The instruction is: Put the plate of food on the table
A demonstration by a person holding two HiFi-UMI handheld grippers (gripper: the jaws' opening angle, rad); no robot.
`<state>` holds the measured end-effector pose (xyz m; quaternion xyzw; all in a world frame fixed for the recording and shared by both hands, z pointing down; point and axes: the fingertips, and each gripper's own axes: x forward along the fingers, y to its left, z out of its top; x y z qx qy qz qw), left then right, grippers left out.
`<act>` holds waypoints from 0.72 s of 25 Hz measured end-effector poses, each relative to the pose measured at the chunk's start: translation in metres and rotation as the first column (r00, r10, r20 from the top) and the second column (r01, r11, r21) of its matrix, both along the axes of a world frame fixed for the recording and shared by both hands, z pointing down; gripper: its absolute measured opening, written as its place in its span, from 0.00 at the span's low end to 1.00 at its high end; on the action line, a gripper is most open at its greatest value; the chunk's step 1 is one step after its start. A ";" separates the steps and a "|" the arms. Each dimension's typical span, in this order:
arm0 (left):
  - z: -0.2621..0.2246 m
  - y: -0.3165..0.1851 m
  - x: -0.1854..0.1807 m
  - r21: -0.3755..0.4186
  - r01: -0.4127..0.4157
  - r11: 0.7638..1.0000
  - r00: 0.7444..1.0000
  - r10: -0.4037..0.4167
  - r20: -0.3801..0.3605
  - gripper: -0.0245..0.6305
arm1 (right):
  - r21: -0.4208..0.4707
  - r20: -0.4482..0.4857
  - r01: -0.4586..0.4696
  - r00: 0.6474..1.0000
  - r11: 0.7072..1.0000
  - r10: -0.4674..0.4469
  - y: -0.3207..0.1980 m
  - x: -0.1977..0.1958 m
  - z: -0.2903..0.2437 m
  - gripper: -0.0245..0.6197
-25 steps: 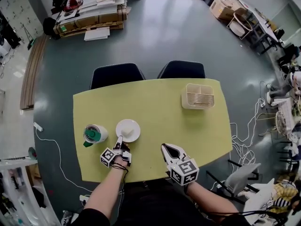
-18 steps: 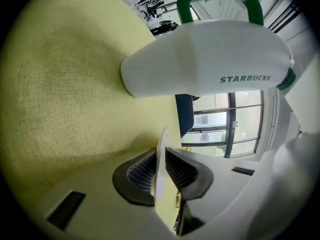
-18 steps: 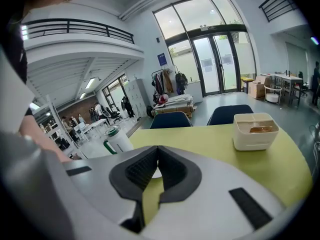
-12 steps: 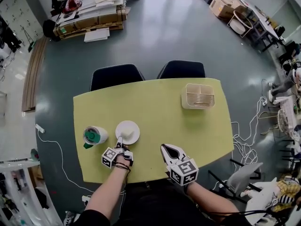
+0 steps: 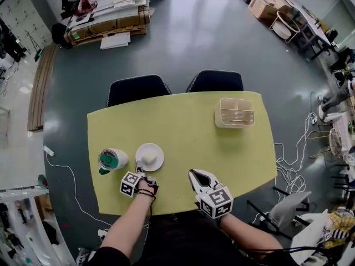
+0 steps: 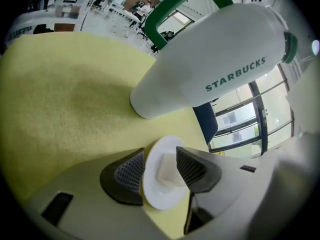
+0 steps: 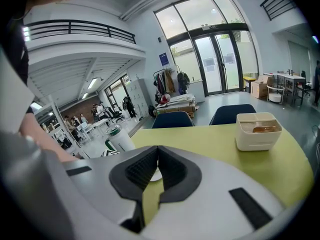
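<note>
As its fingers (image 6: 131,176) have just spread, plate (image 6: 156,200) between them, left gripper (image 6: 160,159) angled down — right gripper's (image 7: 157,151) fingers (image 7: 141,171) together.

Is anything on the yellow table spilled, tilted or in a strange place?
Nothing stands out. The plate lies flat on the table with its food in the middle, the cup beside it stands upright, and the box stands near the far right corner.

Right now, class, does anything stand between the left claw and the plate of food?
Nothing visible does. The left claw has just been opening, and the plate lies on the yellow table with its rim between the parted jaws. The white tumbler stands beyond it.
</note>
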<state>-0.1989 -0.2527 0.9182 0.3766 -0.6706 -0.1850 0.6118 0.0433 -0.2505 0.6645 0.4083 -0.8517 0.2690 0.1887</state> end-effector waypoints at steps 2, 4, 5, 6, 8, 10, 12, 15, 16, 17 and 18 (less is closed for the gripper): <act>0.000 0.001 -0.002 0.006 0.002 1.000 1.000 -0.002 0.000 0.32 | -0.001 0.003 0.000 1.000 1.000 0.000 0.000 0.000 0.001 0.06; -0.002 0.003 -0.005 0.005 -0.009 1.000 1.000 0.009 0.009 0.32 | -0.003 0.007 0.000 1.000 1.000 0.001 0.001 -0.001 0.001 0.06; -0.004 0.006 -0.006 0.006 -0.019 1.000 1.000 0.019 0.015 0.32 | -0.004 0.009 -0.002 1.000 1.000 0.002 0.001 -0.001 0.002 0.06; -0.007 0.008 -0.007 0.011 -0.032 0.999 0.999 0.032 0.023 0.32 | -0.004 0.011 -0.003 1.000 1.000 0.004 0.001 -0.002 0.003 0.06; -0.019 0.014 -0.010 0.033 -0.079 0.996 0.995 0.078 0.055 0.30 | -0.002 0.018 -0.006 1.000 1.000 0.006 -0.001 -0.003 0.003 0.06; -0.038 0.020 -0.009 0.064 -0.168 0.984 0.979 0.160 0.123 0.15 | 0.006 0.025 -0.004 1.000 1.000 0.004 -0.002 -0.003 0.001 0.06; -0.061 0.025 -0.006 0.102 -0.270 0.957 0.948 0.246 0.201 0.05 | 0.016 0.036 -0.002 0.999 1.000 0.001 -0.003 -0.003 -0.001 0.05; -0.098 0.029 -0.005 0.162 -0.385 0.909 0.899 0.328 0.291 0.05 | 0.032 0.064 0.001 0.998 0.999 -0.003 -0.007 -0.012 -0.008 0.05; -0.111 0.029 -0.005 0.178 -0.417 0.891 0.881 0.349 0.320 0.05 | 0.038 0.073 0.004 0.997 0.999 -0.007 -0.009 -0.017 -0.010 0.05; -0.126 0.027 -0.002 0.199 -0.451 0.870 0.862 0.366 0.350 0.05 | 0.044 0.079 0.010 0.997 0.999 -0.013 -0.011 -0.021 -0.014 0.05; -0.142 0.026 0.001 0.220 -0.485 0.846 0.840 0.381 0.385 0.05 | 0.051 0.084 0.016 0.996 0.999 -0.021 -0.011 -0.024 -0.017 0.05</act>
